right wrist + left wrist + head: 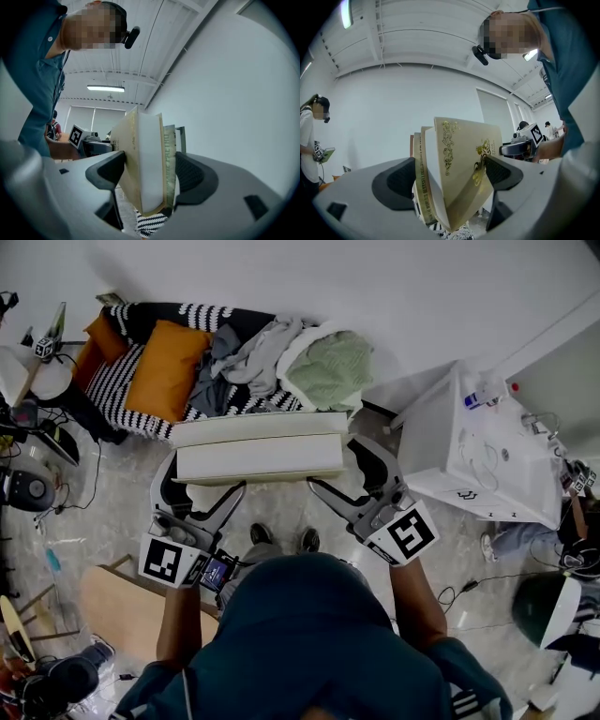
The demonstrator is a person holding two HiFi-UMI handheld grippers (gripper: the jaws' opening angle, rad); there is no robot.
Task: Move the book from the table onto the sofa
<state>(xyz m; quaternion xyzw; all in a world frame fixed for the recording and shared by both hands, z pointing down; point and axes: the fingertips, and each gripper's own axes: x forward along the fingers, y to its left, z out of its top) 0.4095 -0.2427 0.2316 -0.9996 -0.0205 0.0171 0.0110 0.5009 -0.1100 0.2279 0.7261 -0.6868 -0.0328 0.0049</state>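
Observation:
A stack of cream books [259, 448] with gold ornament hangs in the air in front of the sofa [120, 382], which has a black-and-white striped cover. My left gripper [208, 472] is shut on the stack's left end and my right gripper [333, 465] is shut on its right end. In the left gripper view the books [454, 164] stand on edge between the jaws of the left gripper [450, 180], leaning a little. The right gripper view shows the books [145, 159] clamped between the pads of the right gripper [150, 176].
On the sofa lie orange cushions [169, 367], grey clothes [246, 360] and a green blanket [330, 369]. A white table [441, 470] stands at the right. A wooden board [117, 610] and camera gear [28, 488] are at the left. Another person [310, 140] stands by.

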